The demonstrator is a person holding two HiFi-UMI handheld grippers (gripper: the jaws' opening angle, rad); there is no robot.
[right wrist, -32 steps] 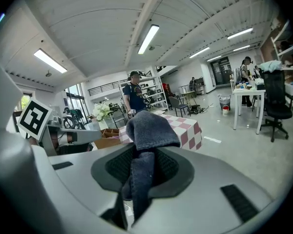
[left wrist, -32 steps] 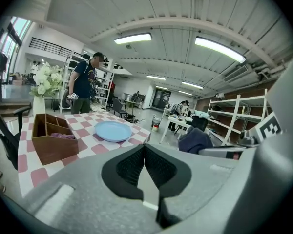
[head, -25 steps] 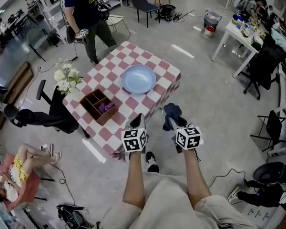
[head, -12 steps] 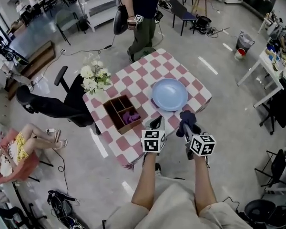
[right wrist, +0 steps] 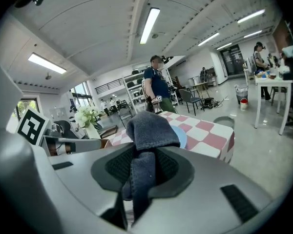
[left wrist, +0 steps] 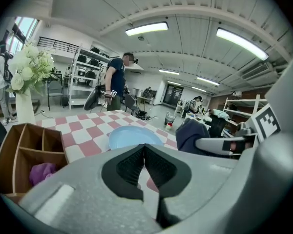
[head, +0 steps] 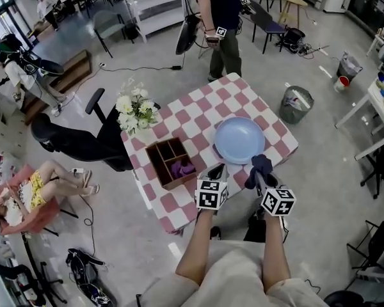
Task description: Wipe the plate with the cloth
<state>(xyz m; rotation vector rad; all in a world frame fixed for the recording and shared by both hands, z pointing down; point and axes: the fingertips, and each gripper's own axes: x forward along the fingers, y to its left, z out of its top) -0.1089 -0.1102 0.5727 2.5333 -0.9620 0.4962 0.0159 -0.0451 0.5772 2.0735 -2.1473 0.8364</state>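
Head view first: pale blue plate (head: pixel 240 140) flat on the red-and-white checkered table (head: pixel 192 123). Both claws up in the air just off the plate's near edge, on the wearer's side. Got the left claw (head: pixel 216 171) by the near-left part of the rim and the right claw (head: pixel 259 171) by the near-right part, with a dark blue cloth (head: pixel 261 163) bunched at its tip. Looks right at the plate's edge, but can't tell if it's actually touching. Wooden divider box (head: pixel 171 163) just to the wearer's left of the plate, something purple (head: pixel 182 169) in one compartment. White flowers (head: pixel 136 110) farther from the plate than the box, same side. A person (head: pixel 221 18) on the floor well beyond the plate's far side.

Left gripper view: claw pinched fully together, pads pressed against each other. Plate straight ahead past the tips, cloth hanging just to the right of it.

Right gripper view: claw clamped on the cloth, fabric poking up and flopping over above the jaws. Only a sliver of plate peeking out from behind the cloth.
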